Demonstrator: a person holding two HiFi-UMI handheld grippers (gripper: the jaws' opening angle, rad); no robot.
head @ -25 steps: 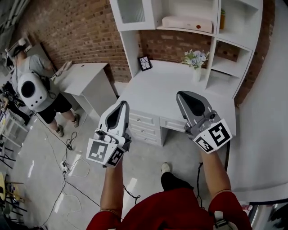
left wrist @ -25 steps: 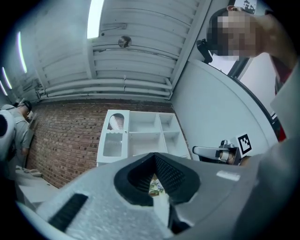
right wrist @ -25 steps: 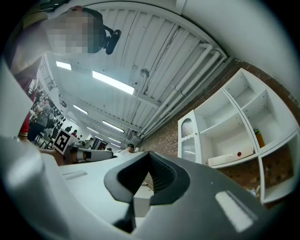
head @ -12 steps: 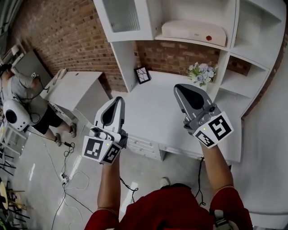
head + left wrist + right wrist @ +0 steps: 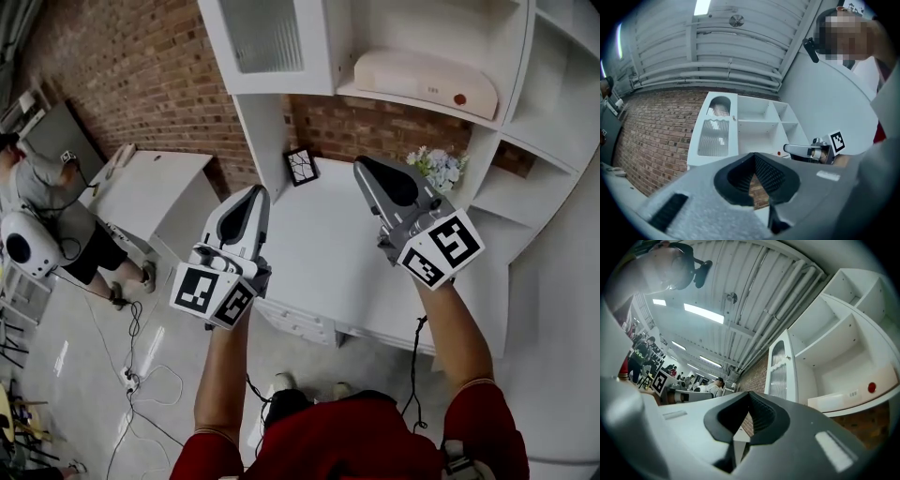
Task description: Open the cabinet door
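Note:
The cabinet door is a white frame with ribbed glass at the upper left of the white wall unit, and it stands closed. In the left gripper view the door shows a small knob on its right edge. It also appears in the right gripper view as door. My left gripper hangs over the desk's left edge, well below the door, jaws shut and empty. My right gripper is over the desk, also shut on nothing. Both point up towards the shelves, as seen at left gripper and right gripper.
A white box with a red dot lies on the open shelf right of the door. A picture frame and a vase of flowers stand on the desk. A low white table, a person and floor cables are at left.
Both grippers have moved forward and a little up, from before the desk's drawers to over its top. The wall unit and its door have drawn closer. The jaws stayed shut.

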